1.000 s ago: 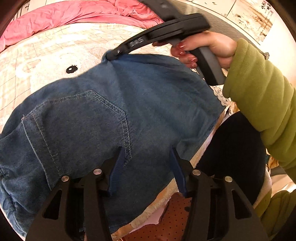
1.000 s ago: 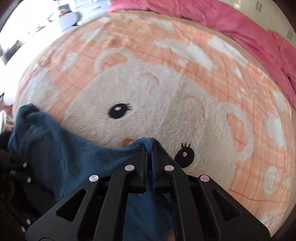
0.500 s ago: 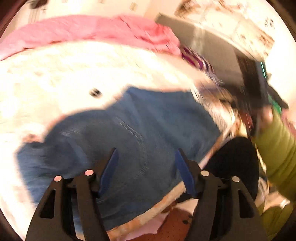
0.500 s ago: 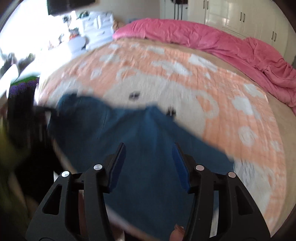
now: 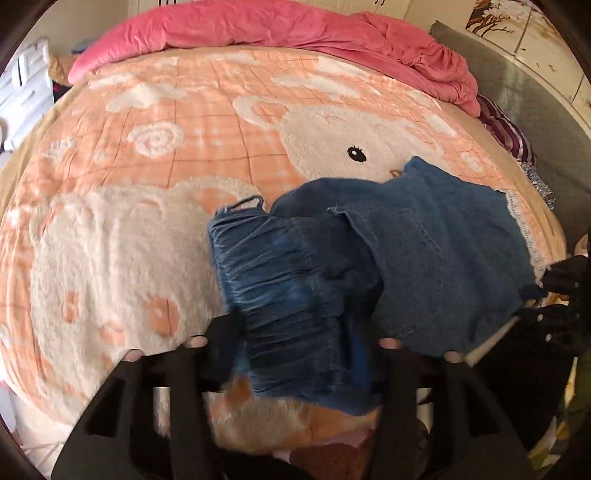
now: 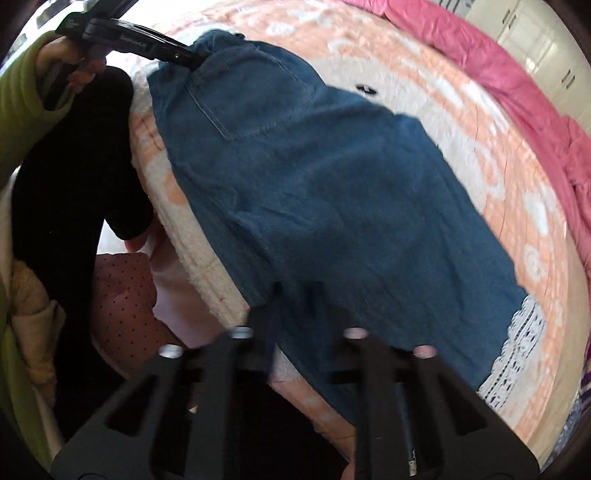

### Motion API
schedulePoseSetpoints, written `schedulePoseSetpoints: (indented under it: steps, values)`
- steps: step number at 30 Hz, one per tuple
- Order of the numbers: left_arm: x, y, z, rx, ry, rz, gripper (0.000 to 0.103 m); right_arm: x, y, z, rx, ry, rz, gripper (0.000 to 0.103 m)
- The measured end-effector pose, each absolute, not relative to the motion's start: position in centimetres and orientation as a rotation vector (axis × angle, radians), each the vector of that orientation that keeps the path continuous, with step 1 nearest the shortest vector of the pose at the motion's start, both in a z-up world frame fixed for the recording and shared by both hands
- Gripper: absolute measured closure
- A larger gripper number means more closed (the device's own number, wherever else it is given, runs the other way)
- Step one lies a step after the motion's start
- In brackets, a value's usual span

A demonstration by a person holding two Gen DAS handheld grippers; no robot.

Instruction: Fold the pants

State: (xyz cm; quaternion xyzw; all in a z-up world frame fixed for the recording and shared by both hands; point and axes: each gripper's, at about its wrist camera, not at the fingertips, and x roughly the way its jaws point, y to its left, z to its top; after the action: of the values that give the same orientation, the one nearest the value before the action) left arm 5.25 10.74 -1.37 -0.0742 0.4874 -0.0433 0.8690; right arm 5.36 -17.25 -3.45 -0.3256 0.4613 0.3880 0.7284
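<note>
We have the jeans [image 5: 369, 258] folded over once on the blanket [image 5: 110, 240], more folds left; left gripper [image 5: 295, 332] and right gripper [image 6: 306, 317] both spread wide

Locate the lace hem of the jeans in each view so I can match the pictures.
Left wrist: lace hem at the right, on the far right edge of the jeans.
Right wrist: lace hem at lower right, on the near end of the jeans.
Shared landmark: the pink duvet beyond the jeans.
</note>
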Motion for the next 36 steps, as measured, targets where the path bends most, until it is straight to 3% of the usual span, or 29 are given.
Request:
schedulePoseSetpoints:
  steps: [6,11,13,14,16,20,23,29,36]
  values:
    - [4.3,13.1,0.1,-0.179,0.966,-0.02,0.064,3.6,-17.4,-3.7,-0.743,1.058,0.958,0.101]
    - [4.5,12.2,-1.1,-0.144,1.038,-0.012,0.053,4.0,-16.1,-6.6,-0.8,1.182,0.916,0.089]
    - [3.7,12.6,-0.2,-0.153,1.013,0.004,0.038,3.8,-16.9,-5.0,-0.728,1.143,0.943,0.076]
    - [2.9,12.9,0.5,-0.139,0.997,0.017,0.035,3.9,-17.6,-4.1,-0.688,1.121,0.933,0.065]
    - [1.5,13.4,1.8,-0.123,0.96,0.03,0.031,4.1,-20.0,-1.3,-0.584,1.041,0.893,0.059]
    - [0.5,13.3,5.1,-0.12,0.866,0.02,0.03,6.5,-25.2,2.8,-0.365,0.883,0.736,0.036]
    - [2.6,9.9,6.9,-0.098,0.802,-0.1,0.022,11.2,-30.2,4.0,-0.132,0.87,0.521,0.035]
    - [9.3,-0.6,5.8,-0.027,0.825,-0.374,0.021,19.8,-39.4,1.8,0.297,0.945,0.286,0.035]
    - [13.9,-9.1,-0.8,0.021,0.941,-0.55,0.021,25.2,-40.1,-3.0,0.314,1.103,0.3,0.046]
